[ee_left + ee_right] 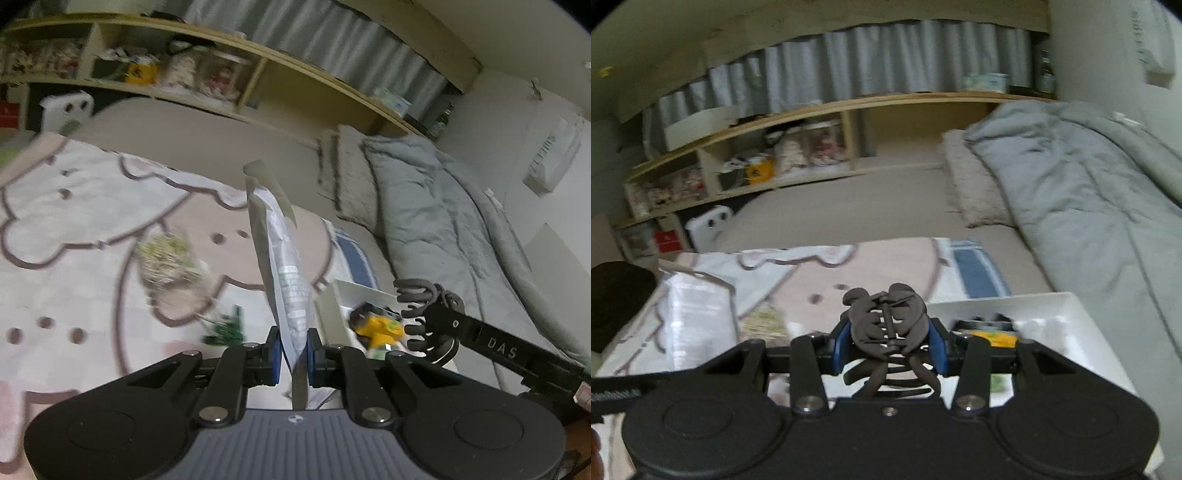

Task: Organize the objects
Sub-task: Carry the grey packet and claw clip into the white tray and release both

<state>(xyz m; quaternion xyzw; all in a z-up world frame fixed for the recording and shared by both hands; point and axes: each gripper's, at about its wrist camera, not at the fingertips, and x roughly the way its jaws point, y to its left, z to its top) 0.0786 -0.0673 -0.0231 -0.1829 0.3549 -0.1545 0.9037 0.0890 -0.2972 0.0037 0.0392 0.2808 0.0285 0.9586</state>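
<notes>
Now left gripper (293,350) jaws clamp flat packet (282,266); right gripper (889,345) jaws grip hair claw (886,325).

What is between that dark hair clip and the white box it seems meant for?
Nothing visible blocks it. The right hand-held gripper is shut on the hair clip, held up in the air, and the white box sits open just to its right on the bed. A yellow item already lies inside, with bare floor beside it.
</notes>
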